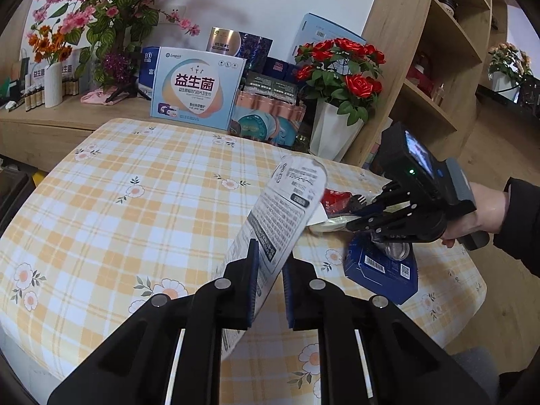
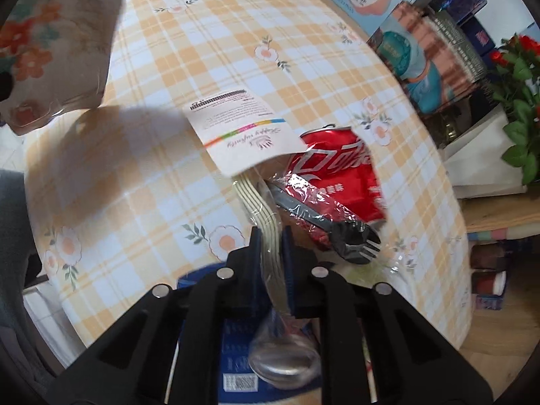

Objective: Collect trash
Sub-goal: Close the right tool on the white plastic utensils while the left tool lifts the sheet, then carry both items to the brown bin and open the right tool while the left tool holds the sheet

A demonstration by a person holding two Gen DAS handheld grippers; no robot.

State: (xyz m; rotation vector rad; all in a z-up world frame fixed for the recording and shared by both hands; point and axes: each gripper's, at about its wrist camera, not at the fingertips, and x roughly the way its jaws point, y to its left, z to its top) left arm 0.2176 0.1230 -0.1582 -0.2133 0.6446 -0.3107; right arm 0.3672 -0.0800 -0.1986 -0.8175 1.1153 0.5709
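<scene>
Right wrist: right gripper (image 2: 271,236) pinches one cream ribbed strip (image 2: 260,209) (one crushed red can (image 2: 341,175) at two o'clock); left gripper (image 1: 270,260) clamps one printed packet (image 1: 280,209).

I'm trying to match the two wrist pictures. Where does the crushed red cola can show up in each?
Left wrist view: crushed red cola can, right of centre, mostly hidden behind the printed bag.
Right wrist view: crushed red cola can, centre-right, under clear wrap.
Shared landmark: black plastic fork lying against the can.

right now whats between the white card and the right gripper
The cream ribbed strip runs from under the white card into the right gripper, shown in the right wrist view.
</scene>
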